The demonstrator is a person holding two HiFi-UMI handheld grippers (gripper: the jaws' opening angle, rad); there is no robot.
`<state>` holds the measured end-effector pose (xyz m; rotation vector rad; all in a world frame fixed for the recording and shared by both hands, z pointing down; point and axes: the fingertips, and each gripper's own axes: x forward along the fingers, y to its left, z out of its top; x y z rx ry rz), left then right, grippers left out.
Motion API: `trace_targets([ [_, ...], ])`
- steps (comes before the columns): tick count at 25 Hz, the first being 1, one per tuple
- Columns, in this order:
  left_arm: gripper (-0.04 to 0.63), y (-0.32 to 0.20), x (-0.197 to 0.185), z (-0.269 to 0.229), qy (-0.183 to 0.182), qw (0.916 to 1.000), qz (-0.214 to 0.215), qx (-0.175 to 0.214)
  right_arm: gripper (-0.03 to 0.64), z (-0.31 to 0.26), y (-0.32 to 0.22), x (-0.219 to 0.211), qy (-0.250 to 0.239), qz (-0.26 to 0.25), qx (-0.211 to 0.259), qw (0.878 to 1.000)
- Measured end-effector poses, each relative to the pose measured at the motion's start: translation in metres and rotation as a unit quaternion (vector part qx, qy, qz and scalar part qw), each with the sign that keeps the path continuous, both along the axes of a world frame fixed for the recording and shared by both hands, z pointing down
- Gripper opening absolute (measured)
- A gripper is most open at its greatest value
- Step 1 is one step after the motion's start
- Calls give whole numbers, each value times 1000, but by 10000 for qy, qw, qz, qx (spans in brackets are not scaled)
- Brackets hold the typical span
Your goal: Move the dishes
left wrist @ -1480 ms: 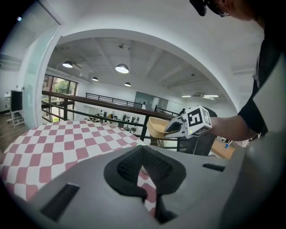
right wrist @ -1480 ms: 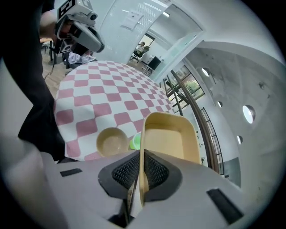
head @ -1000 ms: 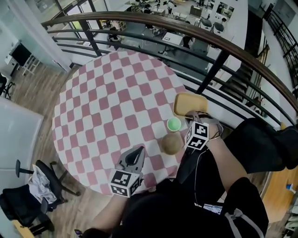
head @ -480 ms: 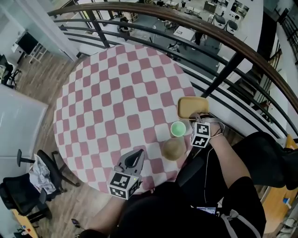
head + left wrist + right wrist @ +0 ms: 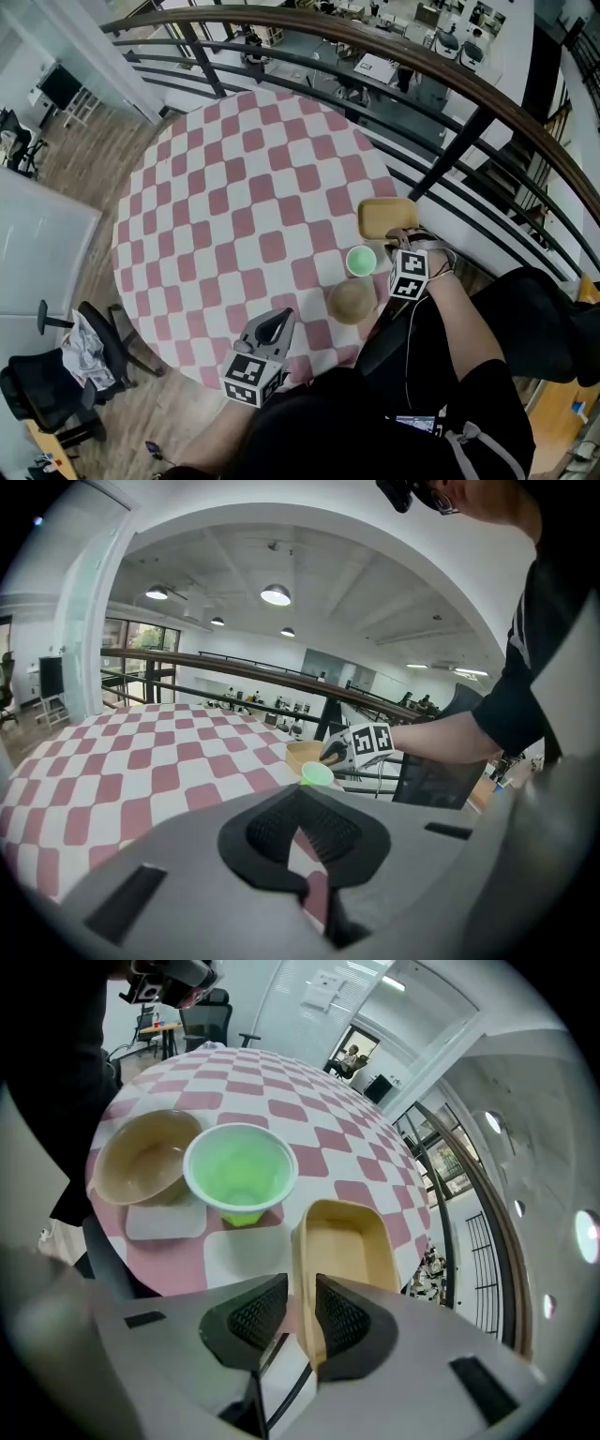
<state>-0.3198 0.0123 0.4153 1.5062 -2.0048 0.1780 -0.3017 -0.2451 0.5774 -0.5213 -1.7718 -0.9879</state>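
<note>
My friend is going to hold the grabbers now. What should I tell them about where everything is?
Left gripper: shut, empty, over the near edge of the pink-and-white checked table.
Right gripper: its jaws have just been opening. The near rim of the tan rectangular tray stands between them, not pinched.
The small green cup and the tan round bowl sit beside the tray.
Done: no dish lifted yet.
Left: grip the tray, then move the dishes.
</note>
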Motion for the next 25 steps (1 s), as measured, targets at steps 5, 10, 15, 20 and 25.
trace_targets([
  [5,0,-2,4,-2,-18,9999,106,69,95,-5,0,10,-177,271,-58,9995],
  [10,0,2,6,-2,35,9999,107,81,94,-19,-23,25,-458,907,205,9946],
  [15,0,5,6,0,116,9999,71,59,92,-21,-38,40,-305,1428,144,9892],
  [20,0,9,0,2,103,9999,37,36,92,-15,-35,52,-91,1560,58,9877],
  [25,0,6,-4,4,147,9999,35,49,92,-5,-38,49,73,1613,10,9869],
])
